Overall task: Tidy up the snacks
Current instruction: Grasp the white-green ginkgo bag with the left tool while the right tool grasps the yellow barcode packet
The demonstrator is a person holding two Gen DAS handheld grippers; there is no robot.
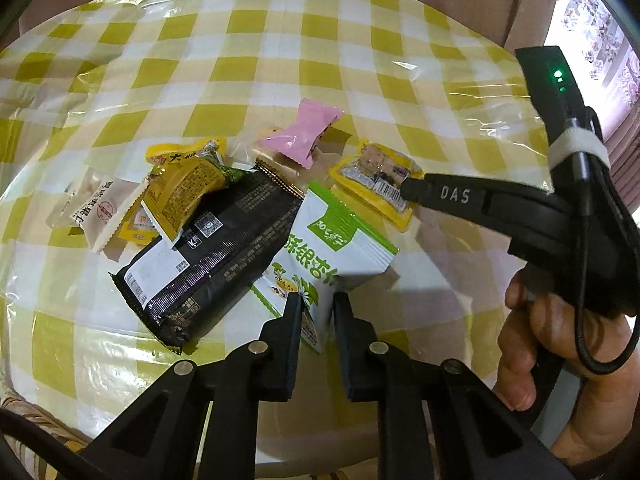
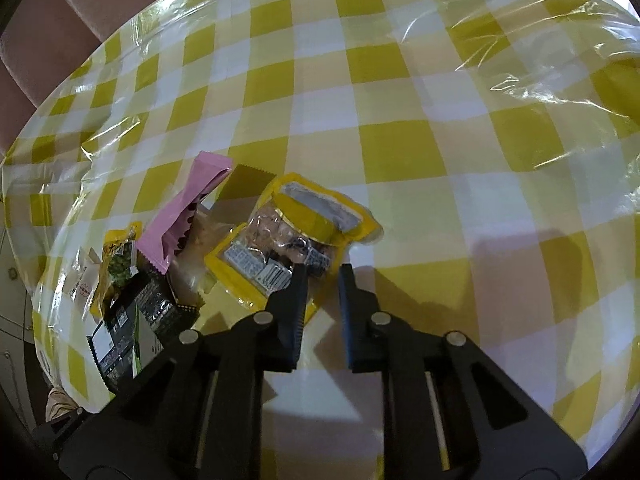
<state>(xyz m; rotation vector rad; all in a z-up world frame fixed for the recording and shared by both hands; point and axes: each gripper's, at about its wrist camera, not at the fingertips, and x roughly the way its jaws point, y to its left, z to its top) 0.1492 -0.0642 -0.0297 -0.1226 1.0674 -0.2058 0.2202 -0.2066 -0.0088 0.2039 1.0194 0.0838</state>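
A heap of snack packets was seen on the checked tabletop [image 1: 360,60]. The left claw [image 1: 316,300] was closed down on the near edge of the green-and-white packet [image 1: 340,240], which lay partly under a black packet [image 1: 216,248]. The right claw [image 2: 324,270] was drawn to its narrowest, its tips at the near edge of the yellow packet [image 2: 296,232]; whether that packet was actually pinched could not be told. A pink packet [image 1: 300,132] lay just behind, and the right hand [image 1: 560,360] was seen beside.
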